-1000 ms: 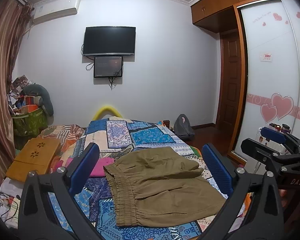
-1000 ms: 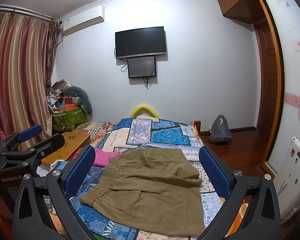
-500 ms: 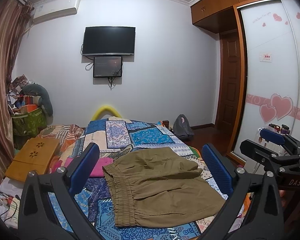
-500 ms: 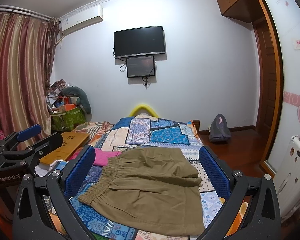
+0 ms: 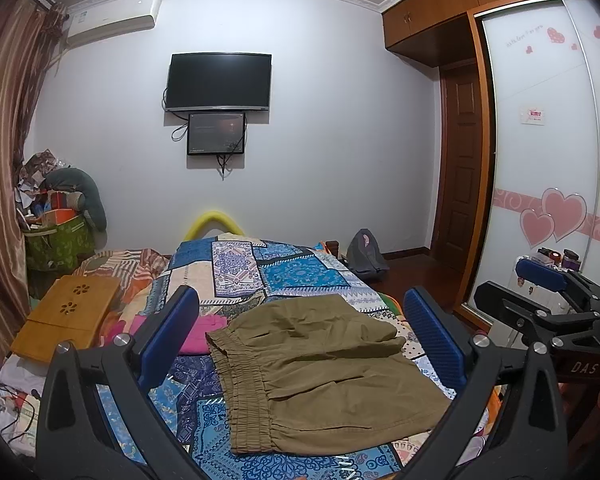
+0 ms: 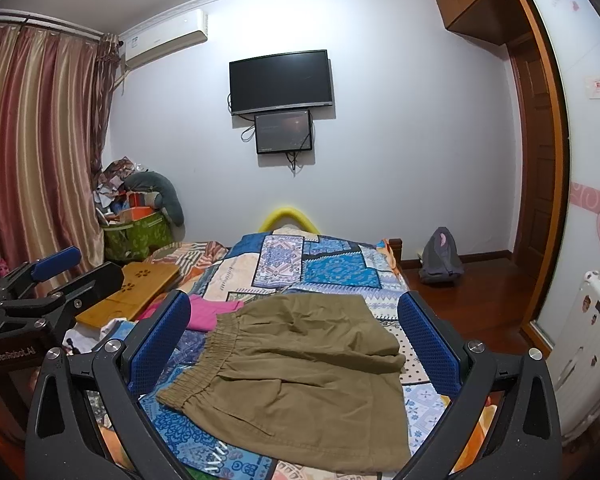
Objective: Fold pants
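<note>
While the pants lie flat on the quilt, the left gripper and right gripper hover above, jaws spread wide, gripping nothing.

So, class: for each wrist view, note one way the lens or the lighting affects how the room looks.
Left wrist view: fisheye bends the wardrobe door and darkens the corners. Right wrist view: the curtain bows, and dim indoor light leaves the olive pants flat and softly shadowed. Both views stay sharp, with no motion blur.
</note>
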Demonstrator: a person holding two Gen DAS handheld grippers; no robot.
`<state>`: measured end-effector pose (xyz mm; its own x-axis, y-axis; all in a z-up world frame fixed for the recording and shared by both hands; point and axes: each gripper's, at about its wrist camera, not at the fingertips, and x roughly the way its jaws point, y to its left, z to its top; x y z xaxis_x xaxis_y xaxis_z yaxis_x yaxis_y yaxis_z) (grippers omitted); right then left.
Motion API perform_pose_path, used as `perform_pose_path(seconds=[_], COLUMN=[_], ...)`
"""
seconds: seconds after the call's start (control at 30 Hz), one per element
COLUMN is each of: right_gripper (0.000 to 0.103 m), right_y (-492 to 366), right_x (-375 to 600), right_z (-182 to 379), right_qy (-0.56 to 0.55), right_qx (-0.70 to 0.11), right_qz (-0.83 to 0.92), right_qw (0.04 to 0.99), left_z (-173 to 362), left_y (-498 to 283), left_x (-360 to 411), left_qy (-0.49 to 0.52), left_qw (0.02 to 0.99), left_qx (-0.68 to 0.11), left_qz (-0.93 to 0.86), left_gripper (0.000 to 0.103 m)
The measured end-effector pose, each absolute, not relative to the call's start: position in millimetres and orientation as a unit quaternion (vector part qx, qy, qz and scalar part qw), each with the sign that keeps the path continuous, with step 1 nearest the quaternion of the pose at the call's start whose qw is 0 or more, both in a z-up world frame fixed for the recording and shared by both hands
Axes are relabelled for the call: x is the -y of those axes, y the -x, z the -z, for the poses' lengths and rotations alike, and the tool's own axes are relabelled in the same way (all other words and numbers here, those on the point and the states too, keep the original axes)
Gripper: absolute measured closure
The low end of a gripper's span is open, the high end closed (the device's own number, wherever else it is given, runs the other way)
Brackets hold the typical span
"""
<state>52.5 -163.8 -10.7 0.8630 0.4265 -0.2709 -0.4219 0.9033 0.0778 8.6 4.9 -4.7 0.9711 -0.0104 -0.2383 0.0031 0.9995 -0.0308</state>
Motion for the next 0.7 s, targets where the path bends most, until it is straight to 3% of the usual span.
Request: perform_pose_path(seconds=[0.7], right_gripper=[0.0], right_y=[-57.0], right_x=[159.7], right_z=[14.9], right_qy=[-0.008], right_qx=[-0.151], right_qz=[-0.219], right_qw=[0.964], left_z=[9.7], left_y=[-14.1], left_x=[-1.3], left_qy=[0.008], left_qw=[0.992], left_qx=[-0.124], left_qz=[-0.003], left_gripper=[0.0])
